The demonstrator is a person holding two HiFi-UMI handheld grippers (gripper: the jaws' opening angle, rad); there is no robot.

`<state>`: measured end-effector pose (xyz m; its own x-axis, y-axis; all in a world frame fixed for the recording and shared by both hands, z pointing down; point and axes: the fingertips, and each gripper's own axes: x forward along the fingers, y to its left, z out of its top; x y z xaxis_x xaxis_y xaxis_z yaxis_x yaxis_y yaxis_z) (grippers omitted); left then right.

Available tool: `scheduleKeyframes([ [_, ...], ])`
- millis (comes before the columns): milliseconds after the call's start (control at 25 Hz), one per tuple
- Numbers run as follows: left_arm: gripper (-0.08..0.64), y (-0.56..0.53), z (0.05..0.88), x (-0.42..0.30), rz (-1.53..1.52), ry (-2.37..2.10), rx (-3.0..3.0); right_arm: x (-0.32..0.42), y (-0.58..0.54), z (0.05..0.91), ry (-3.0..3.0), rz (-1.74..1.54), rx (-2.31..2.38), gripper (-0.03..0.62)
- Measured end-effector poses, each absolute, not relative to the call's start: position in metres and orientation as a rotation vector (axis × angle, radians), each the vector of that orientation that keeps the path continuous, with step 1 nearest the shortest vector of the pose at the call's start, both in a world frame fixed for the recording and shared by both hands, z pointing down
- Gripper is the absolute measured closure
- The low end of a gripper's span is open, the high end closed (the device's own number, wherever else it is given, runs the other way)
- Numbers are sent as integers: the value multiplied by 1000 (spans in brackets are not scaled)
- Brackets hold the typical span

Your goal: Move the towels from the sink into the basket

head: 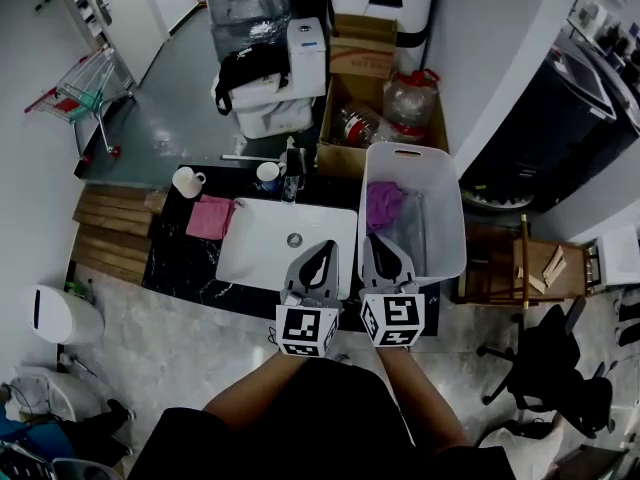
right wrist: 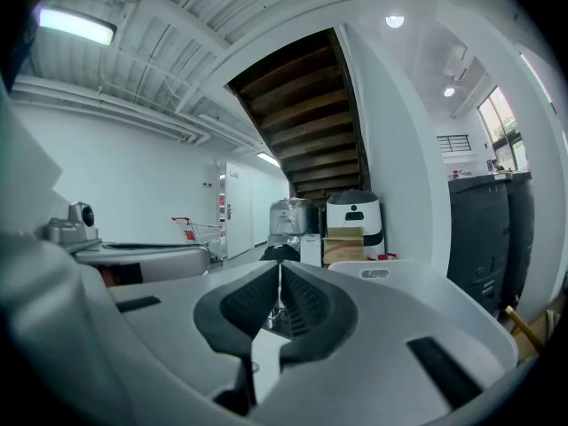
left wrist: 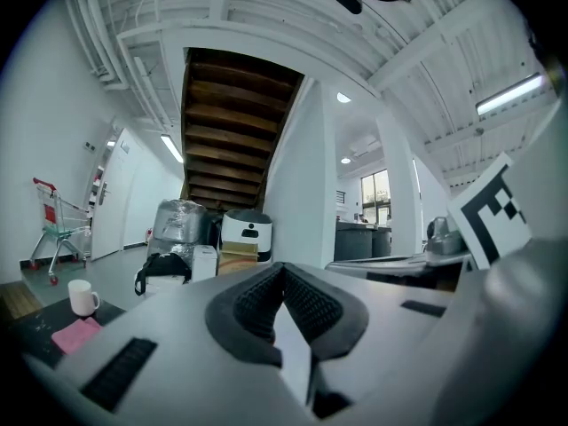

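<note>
While left gripper [head: 322, 256] and right gripper [head: 384, 252] hover shut and empty, sink [head: 255, 250] looks bare.
Risk: pink towel [head: 209, 217] toward tabletop's left edge gets skipped; grabbing it may knock mug [head: 186, 180].

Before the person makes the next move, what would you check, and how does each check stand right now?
1. Left gripper free: ok. Its jaws are together with nothing between them.
2. Right gripper free: ok. It is also shut and empty.
3. Sink cleared of towels: ok. The part of the basin that shows holds only the drain.
4. Basket in place: ok. It stands right beside the sink with a purple towel inside.
5. Every towel in the basket: not ok. A pink towel lies on the counter left of the sink.
</note>
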<state>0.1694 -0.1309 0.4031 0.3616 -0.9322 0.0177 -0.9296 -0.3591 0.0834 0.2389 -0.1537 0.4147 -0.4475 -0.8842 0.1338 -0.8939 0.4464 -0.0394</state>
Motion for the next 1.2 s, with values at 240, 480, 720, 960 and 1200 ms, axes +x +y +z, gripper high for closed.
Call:
scheduleKeyframes([
  [240,555,-107,402,183,-72,-1730,2509,255,-133,415,-2621,158,1575,571],
  [480,555,-80,402,186,-19,-1811,2474,254,-106,417,-2683,162,1482,571],
  [720,555,-50,419,184,29,-1880,2419,244,-84,433,-2716,192,1404,571],
  [960,555,-39,425,167,36,-1927,2354,229,-70,439,-2740,194,1332,571],
  [1200,555,-31,438,135,50,-1945,2299,195,-70,448,-2750,190,1261,571],
])
